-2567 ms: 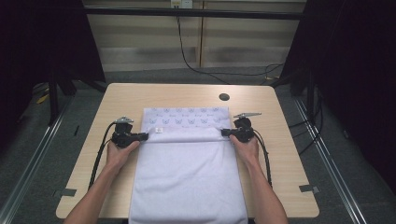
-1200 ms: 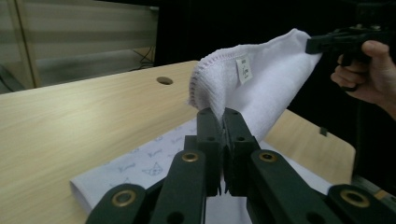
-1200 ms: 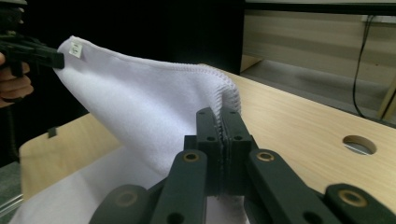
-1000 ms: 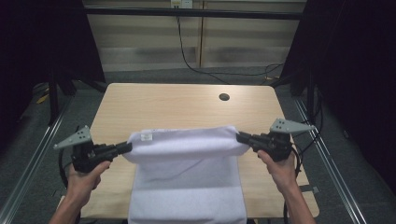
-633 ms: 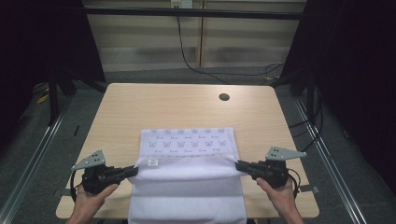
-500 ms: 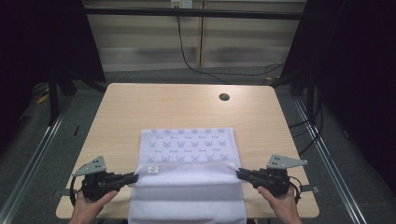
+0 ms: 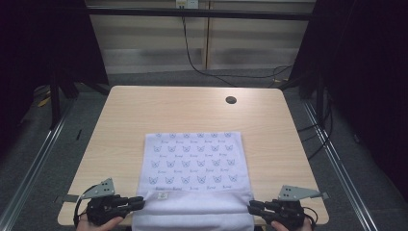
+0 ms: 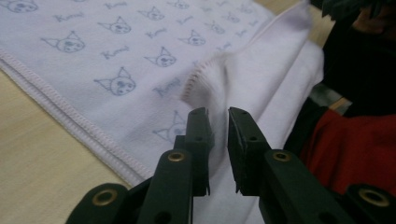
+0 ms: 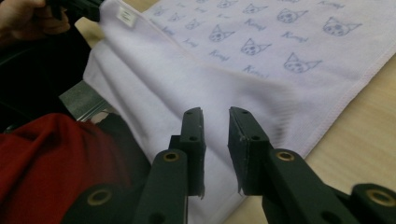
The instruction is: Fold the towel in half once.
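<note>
1. The towel (image 7: 192,166) lies flat on the near half of the table (image 7: 144,110), long axis running away from the person. Its front part is folded back toward the near table edge, so there's a plain white band (image 7: 192,211) in front of the cat-print part.

2. Left hand-held gripper (image 7: 138,202) sits just off the left end of that white band, jaws pointing inward at it. In the left gripper view the jaws have just been opening; they stand a little apart with nothing pinched, and the stitched corner (image 8: 205,77) is just ahead of the tips.

3. Right hand-held gripper (image 7: 251,207) mirrors it at the band's right end. Its jaws have likewise just been opening, with bare cloth under them and no grip that I can see.

4. So each end of the band is nearest to the gripper on its own side, and the band runs straight across between them.

5. Other stuff: a dark round hole (image 7: 231,100) in the table well beyond the towel's far edge, and a small tag (image 7: 164,196) on the towel nearer its left end. Looks to me like nothing blocks a re-grab or another fold.
</note>
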`<state>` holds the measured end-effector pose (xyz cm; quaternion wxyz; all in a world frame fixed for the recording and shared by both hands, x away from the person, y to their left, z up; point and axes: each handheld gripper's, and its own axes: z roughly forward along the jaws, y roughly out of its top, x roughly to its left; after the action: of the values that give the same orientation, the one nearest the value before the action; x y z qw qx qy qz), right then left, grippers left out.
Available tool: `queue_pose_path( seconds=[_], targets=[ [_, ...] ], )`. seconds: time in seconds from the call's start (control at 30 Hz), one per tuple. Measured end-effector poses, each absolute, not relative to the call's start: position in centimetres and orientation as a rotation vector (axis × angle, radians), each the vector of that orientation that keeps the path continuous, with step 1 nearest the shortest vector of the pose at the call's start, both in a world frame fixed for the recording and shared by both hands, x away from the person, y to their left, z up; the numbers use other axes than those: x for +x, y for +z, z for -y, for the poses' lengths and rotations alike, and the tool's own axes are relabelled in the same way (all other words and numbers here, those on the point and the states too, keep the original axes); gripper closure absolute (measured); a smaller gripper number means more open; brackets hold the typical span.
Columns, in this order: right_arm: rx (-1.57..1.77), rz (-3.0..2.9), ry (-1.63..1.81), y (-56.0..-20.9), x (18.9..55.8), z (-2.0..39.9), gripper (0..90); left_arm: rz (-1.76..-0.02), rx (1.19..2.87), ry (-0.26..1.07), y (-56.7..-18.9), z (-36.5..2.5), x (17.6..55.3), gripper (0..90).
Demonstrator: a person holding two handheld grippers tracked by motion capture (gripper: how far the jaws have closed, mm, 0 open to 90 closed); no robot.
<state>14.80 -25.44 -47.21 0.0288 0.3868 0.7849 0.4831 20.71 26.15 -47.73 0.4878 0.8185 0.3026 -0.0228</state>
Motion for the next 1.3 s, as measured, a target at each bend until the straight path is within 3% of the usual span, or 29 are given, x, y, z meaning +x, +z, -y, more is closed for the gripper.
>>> queue_pose_path(
  seconds=[0.13, 0.37, 0.43, 0.63, 0.67, 0.7, 0.73, 0.77, 0.8, 0.87, 1.2, 1.3],
  targets=[
    [1.195, -2.396, 1.498, -46.9, 14.1, 26.0, 72.5, -0.738, 1.964, -0.065, -47.7, -26.6, 20.7, 75.6],
    [1.201, -2.383, 1.415, -47.0, 18.3, 25.1, 58.3, -0.727, 1.969, -0.067, -47.7, -25.9, 22.9, 70.7],
    [1.225, -2.383, 1.397, -47.3, 19.8, 24.8, 51.9, -0.731, 1.975, -0.072, -47.9, -25.5, 23.6, 64.6],
    [1.235, -2.449, 1.341, -48.5, 21.4, 24.2, 47.4, -0.702, 1.999, -0.129, -48.4, -23.9, 24.5, 43.8],
    [1.247, -2.461, 1.329, -48.8, 21.3, 24.1, 49.6, -0.702, 2.019, -0.149, -48.6, -23.5, 24.6, 44.1],
    [1.242, -2.485, 1.322, -49.0, 21.2, 24.1, 58.5, -0.697, 2.046, -0.172, -48.8, -23.1, 24.5, 46.1],
    [1.216, -2.505, 1.32, -49.0, 20.9, 24.0, 65.0, -0.671, 2.061, -0.182, -49.0, -22.8, 24.2, 53.2],
    [1.211, -2.512, 1.322, -49.0, 20.6, 24.0, 70.3, -0.626, 2.074, -0.183, -49.0, -22.8, 23.8, 69.1],
    [1.194, -2.516, 1.344, -48.8, 20.2, 24.0, 76.3, -0.594, 2.082, -0.202, -48.8, -22.8, 23.5, 79.4],
    [1.172, -2.497, 1.389, -48.2, 19.2, 24.3, 79.4, -0.558, 2.066, -0.211, -48.5, -23.2, 22.7, 89.4],
    [1.11, -2.495, 1.458, -46.7, 13.4, 25.8, 78.8, -0.594, 1.978, -0.186, -47.3, -27.4, 20.0, 89.8],
    [1.09, -2.501, 1.475, -46.0, 13.0, 25.8, 75.1, -0.625, 1.937, -0.148, -46.7, -27.9, 20.8, 84.0]
  ],
)
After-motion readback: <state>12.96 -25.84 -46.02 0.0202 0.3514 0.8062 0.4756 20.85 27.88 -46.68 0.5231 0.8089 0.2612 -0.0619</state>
